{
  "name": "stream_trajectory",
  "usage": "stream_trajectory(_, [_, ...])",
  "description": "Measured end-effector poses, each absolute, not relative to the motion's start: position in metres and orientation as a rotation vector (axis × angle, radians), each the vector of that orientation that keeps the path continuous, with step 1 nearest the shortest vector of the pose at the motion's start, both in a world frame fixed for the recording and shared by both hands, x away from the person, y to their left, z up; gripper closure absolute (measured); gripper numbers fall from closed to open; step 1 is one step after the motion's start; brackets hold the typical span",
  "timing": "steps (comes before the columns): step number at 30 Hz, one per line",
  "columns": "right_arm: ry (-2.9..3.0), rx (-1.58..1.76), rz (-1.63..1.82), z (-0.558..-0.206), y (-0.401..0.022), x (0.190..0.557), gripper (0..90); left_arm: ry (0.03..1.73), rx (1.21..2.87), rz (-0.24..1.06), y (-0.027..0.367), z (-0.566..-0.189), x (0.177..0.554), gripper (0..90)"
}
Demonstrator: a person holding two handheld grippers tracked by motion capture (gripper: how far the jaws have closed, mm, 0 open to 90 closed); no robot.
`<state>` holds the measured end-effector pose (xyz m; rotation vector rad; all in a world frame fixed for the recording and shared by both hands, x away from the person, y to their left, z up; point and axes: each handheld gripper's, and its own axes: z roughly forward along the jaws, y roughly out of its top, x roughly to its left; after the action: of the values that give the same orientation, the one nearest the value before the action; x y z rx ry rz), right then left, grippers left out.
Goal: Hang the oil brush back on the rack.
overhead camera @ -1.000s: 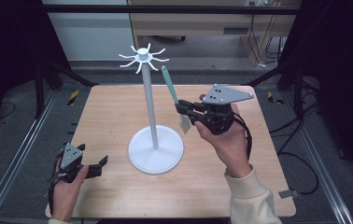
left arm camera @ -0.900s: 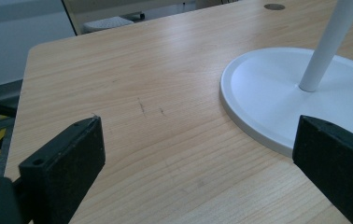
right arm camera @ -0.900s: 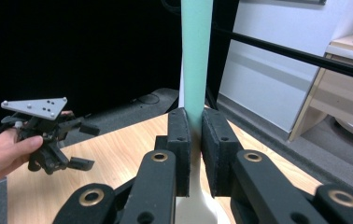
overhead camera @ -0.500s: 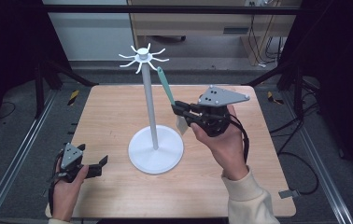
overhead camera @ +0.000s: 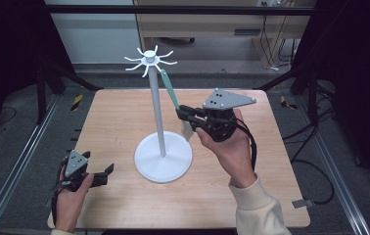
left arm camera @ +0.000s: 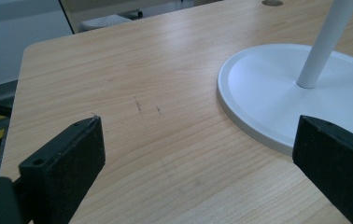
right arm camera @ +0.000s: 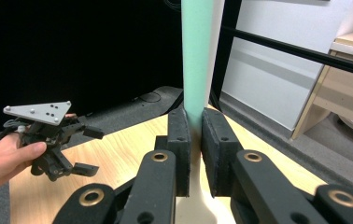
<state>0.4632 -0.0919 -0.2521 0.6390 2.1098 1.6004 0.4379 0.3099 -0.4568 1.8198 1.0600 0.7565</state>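
Hanging a utensil on the white hook stand

Right claw (overhead camera: 185, 116) clamps the teal-handled, cream-bladed spatula (overhead camera: 169, 90), handle tilted up toward the hooked crown (overhead camera: 149, 59) for hanging; left claw (overhead camera: 105, 172) rests apart on the wooden worktop (overhead camera: 114, 122).

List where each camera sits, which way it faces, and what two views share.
High view: above the table, looking forward and down; both hands show.
Left gripper view: on the left gripper, low over the table, facing the stand; open jaws show.
Right gripper view: on the right gripper, looking up the spatula; jaws shut on it.
Shared: high and left gripper views both show the stand's base.
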Motion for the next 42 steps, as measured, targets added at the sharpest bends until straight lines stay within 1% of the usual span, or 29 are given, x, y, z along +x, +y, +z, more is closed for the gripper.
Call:
stream_trajectory(13, [2.106, 0.676, 1.632, -0.26, -0.074, 0.48, 82.3, 1.057, 1.824, 0.754, 0.309, -0.457, 0.438, 2.0])
stream_trajectory(42, [2.073, 0.672, 1.659, -0.266, -0.071, 0.483, 82.1, 1.077, 1.822, 0.742, 0.31, -0.46, 0.438, 2.1])
